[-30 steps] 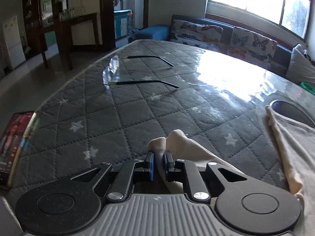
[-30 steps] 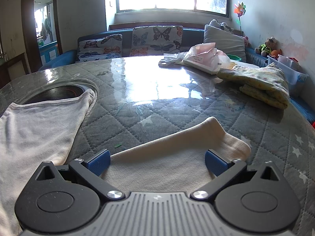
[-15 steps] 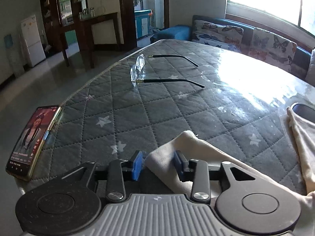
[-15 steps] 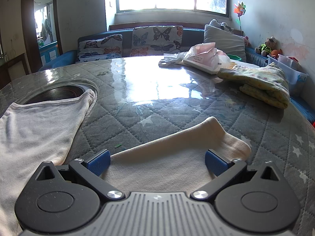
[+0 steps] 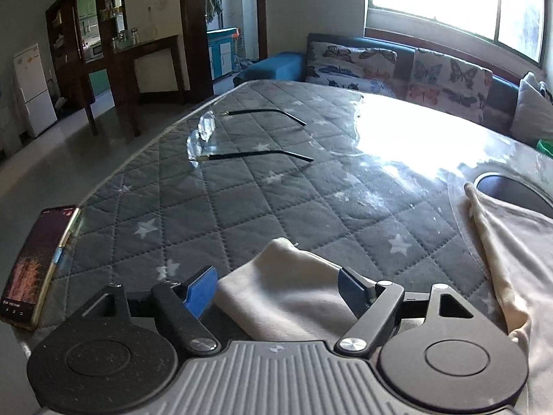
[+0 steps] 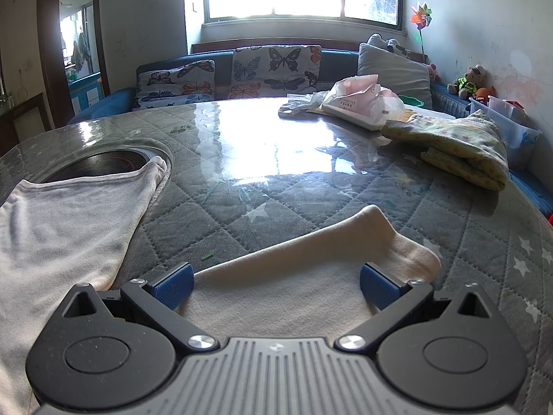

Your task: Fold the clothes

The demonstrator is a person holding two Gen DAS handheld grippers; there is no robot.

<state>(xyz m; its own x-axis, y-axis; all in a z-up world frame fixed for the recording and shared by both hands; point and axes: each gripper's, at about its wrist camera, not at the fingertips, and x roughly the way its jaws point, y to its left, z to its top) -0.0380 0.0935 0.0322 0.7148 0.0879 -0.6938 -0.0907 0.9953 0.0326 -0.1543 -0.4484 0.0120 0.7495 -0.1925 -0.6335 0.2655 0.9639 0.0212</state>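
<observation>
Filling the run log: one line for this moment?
left gripper: open | right gripper: open | cream garment: flat, unheld

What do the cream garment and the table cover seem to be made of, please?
Garment: soft matte knit, probably cotton; it lies limp with a ribbed cuff. Table cover: quilted grey fabric with stitched diamonds and stars, apparently under a clear glossy sheet, given the window glare.

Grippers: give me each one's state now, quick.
Left gripper: open, holding nothing; cream sleeve lies between its fingers.
Right gripper: open, holding nothing; the other sleeve lies between its fingers.
</observation>
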